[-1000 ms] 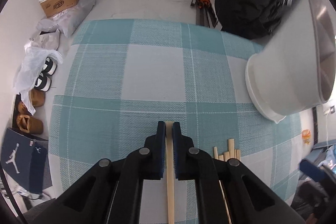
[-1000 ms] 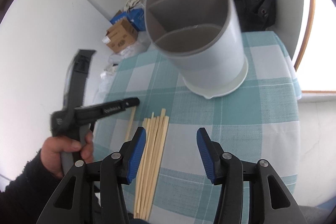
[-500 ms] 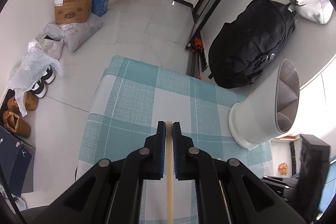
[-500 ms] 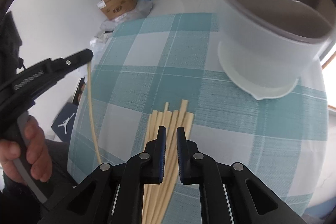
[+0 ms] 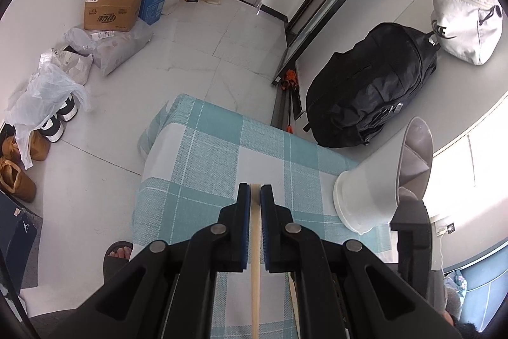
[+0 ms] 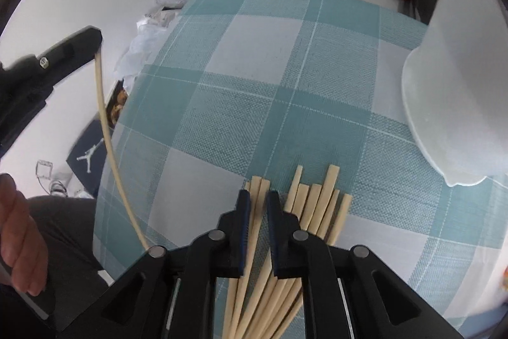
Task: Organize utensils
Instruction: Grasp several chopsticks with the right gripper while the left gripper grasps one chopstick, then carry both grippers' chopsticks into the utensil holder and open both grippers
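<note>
My left gripper (image 5: 255, 196) is shut on one pale wooden chopstick (image 5: 255, 269) and holds it high above the table. The right wrist view shows that gripper (image 6: 79, 48) at the left with the chopstick (image 6: 111, 145) hanging down from it. My right gripper (image 6: 258, 202) is low over a fanned bundle of chopsticks (image 6: 314, 205) on the teal checked cloth (image 6: 260, 78). Its jaws stand nearly shut around one chopstick (image 6: 254, 231) of the bundle. The white divided utensil holder (image 5: 377, 193) stands to the right; it also shows in the right wrist view (image 6: 451, 91).
The table's left edge (image 5: 143, 180) drops to a tiled floor with shoes (image 5: 54, 123), bags and cardboard boxes (image 5: 111, 5). A black backpack (image 5: 371, 88) leans behind the table. The person's foot (image 5: 117, 251) is beside the table's near left corner.
My left gripper has risen further with its chopstick. My right gripper, wide open a second ago, has dropped to the bundle and closed around one chopstick.
</note>
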The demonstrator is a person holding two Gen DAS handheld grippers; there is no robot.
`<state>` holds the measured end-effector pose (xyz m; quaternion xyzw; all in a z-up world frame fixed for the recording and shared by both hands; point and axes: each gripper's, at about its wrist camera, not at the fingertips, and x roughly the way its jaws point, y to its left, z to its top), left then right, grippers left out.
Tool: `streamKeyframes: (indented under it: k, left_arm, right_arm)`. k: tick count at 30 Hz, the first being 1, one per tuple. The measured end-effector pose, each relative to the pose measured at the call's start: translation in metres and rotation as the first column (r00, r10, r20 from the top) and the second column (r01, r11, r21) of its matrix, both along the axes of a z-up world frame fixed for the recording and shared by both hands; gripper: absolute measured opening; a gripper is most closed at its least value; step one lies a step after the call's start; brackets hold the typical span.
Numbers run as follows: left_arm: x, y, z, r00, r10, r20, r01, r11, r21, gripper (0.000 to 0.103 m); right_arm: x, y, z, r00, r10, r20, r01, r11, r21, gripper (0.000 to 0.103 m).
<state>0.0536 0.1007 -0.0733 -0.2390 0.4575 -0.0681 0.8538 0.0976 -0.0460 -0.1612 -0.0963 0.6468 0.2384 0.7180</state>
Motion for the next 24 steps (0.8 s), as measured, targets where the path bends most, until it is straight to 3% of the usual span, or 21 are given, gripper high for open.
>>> streamKeyframes:
  k: [3,8,13,19,24]
  left_arm:
    - [-0.001,0.005,0.001,1.0,0.013,-0.007,-0.014,1.0,-0.025,0.003]
    - [-0.003,0.007,0.004,1.0,0.012,0.001,-0.012,0.999,-0.042,0.003]
    - [-0.007,0.003,0.011,1.0,-0.007,0.028,0.008,0.999,-0.034,0.003]
    - [-0.02,-0.012,0.027,0.993,-0.07,0.096,0.073,0.997,-0.032,0.003]
    - [-0.029,-0.032,0.047,0.975,-0.139,0.172,0.14,0.99,0.004,0.003]
  right_arm:
    - [0.002,0.0,0.001,1.0,-0.011,0.004,0.011,1.0,-0.007,0.008]
    - [0.005,-0.016,0.014,0.994,-0.108,0.013,0.106,0.991,0.085,0.006]
    - [-0.007,-0.037,0.05,0.976,-0.171,0.134,0.141,0.968,0.207,0.006]
    - [-0.038,-0.073,0.102,0.901,-0.25,0.356,0.114,0.925,0.361,0.006]
    - [-0.061,-0.103,0.125,0.833,-0.286,0.474,0.079,0.909,0.41,0.005]
